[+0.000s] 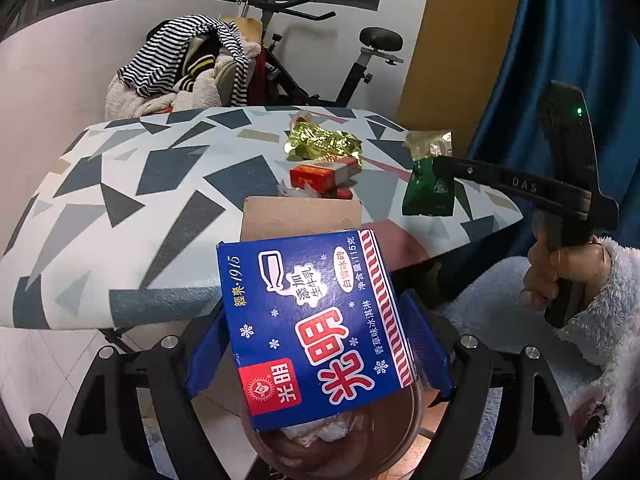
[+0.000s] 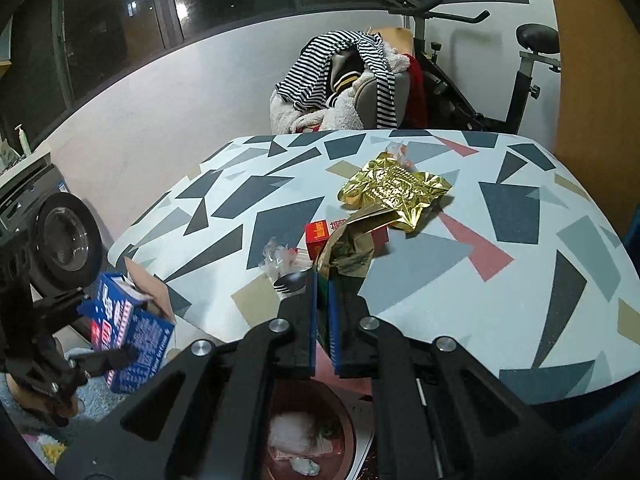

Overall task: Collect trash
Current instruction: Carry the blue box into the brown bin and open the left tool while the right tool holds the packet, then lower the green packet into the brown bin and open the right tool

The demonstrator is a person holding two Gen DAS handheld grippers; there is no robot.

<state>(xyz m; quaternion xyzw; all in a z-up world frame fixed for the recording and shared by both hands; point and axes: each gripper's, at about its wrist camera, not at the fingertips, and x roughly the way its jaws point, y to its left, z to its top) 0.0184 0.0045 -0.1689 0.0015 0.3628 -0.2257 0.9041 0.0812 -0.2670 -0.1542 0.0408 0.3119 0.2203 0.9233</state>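
Note:
My left gripper [image 1: 320, 344] is shut on a blue ice-cream carton [image 1: 316, 320] and holds it over a brown trash bin [image 1: 384, 440] below the table's front edge. The carton also shows in the right wrist view [image 2: 128, 332]. My right gripper [image 2: 323, 280] is shut on a green and gold wrapper [image 2: 348, 252], seen hanging from it in the left wrist view [image 1: 430, 184], over the patterned table [image 2: 500, 280]. A crumpled gold foil bag [image 2: 394, 190], a small red box [image 2: 318, 236] and a clear plastic scrap [image 2: 280, 258] lie on the table.
The bin [image 2: 304, 432] holds white crumpled waste. A chair piled with striped clothes [image 2: 348, 76] and an exercise bike [image 2: 516, 80] stand behind the table. A washing machine [image 2: 52, 240] is at left. A blue curtain [image 1: 560, 60] hangs at right.

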